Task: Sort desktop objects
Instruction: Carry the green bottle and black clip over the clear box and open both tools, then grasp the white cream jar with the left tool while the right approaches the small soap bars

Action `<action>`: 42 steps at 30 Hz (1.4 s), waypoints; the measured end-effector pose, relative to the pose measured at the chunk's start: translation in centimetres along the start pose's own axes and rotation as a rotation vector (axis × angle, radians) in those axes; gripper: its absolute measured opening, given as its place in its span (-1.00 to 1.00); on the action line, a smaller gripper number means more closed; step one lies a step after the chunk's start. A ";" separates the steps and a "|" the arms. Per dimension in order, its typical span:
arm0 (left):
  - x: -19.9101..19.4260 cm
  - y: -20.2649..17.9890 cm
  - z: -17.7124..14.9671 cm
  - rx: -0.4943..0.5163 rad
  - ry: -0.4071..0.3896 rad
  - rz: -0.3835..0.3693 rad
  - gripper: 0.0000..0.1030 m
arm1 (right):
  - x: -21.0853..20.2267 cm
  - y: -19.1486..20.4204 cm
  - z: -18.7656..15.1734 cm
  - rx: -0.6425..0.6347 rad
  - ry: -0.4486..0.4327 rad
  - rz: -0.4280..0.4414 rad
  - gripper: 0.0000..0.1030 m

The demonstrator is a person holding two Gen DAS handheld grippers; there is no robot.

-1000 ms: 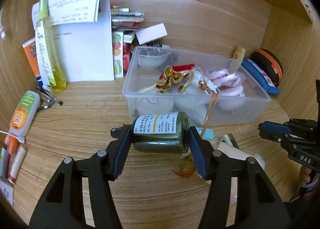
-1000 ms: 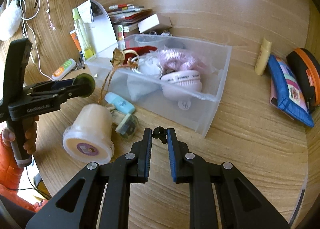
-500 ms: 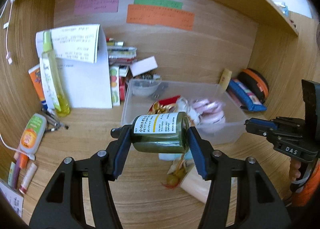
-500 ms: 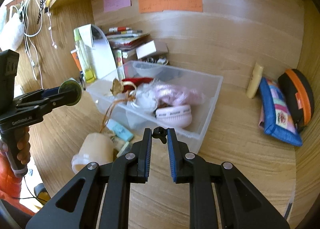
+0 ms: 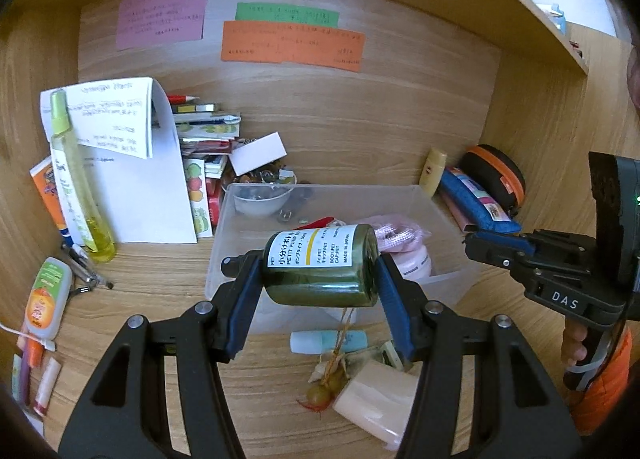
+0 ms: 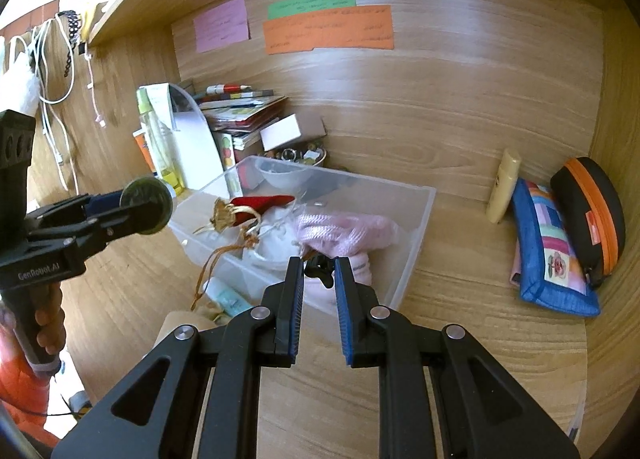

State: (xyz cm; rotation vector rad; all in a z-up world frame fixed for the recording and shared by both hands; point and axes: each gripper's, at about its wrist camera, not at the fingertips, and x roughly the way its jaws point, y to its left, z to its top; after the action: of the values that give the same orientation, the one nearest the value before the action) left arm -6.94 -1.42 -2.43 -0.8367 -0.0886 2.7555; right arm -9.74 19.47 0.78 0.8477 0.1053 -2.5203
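My left gripper (image 5: 320, 279) is shut on a dark green bottle (image 5: 320, 271) with a white label, held sideways in the air above the front edge of the clear plastic bin (image 5: 400, 195). From the right wrist view the bottle's round end (image 6: 147, 199) shows at the left, in front of the bin (image 6: 416, 243). The bin holds a pink cloth (image 6: 344, 229), a red item, a gold ornament and a small bowl. My right gripper (image 6: 319, 271) hangs over the bin's near side, jaws a narrow gap apart, empty.
In front of the bin lie a light blue tube (image 5: 328, 341), a cream jar (image 5: 376, 399) and a tasselled charm. A yellow spray bottle (image 5: 76, 183), papers and books stand at the back left. A blue pouch (image 6: 552, 255) and an orange-black case (image 6: 592, 215) lie at the right.
My left gripper has lifted the green bottle up and back, so more of the back wall shows. My right gripper has risen too; its jaws keep the same narrow gap.
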 end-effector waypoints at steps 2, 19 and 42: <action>0.7 0.3 0.2 -0.011 0.011 -0.001 0.10 | 0.5 -0.2 0.2 0.003 0.000 0.001 -0.73; 5.9 1.5 0.1 -0.036 0.118 0.009 0.10 | 3.9 -1.9 -0.3 0.025 0.073 -0.063 -0.72; 3.9 1.1 0.1 -0.038 0.097 0.026 0.37 | 2.6 -0.1 -0.4 -0.014 0.064 -0.073 -0.30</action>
State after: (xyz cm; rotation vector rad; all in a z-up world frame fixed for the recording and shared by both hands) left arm -10.36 -1.49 -4.56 -0.9872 -0.1123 2.7400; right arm -11.44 18.55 -1.07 0.9352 0.1782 -2.5565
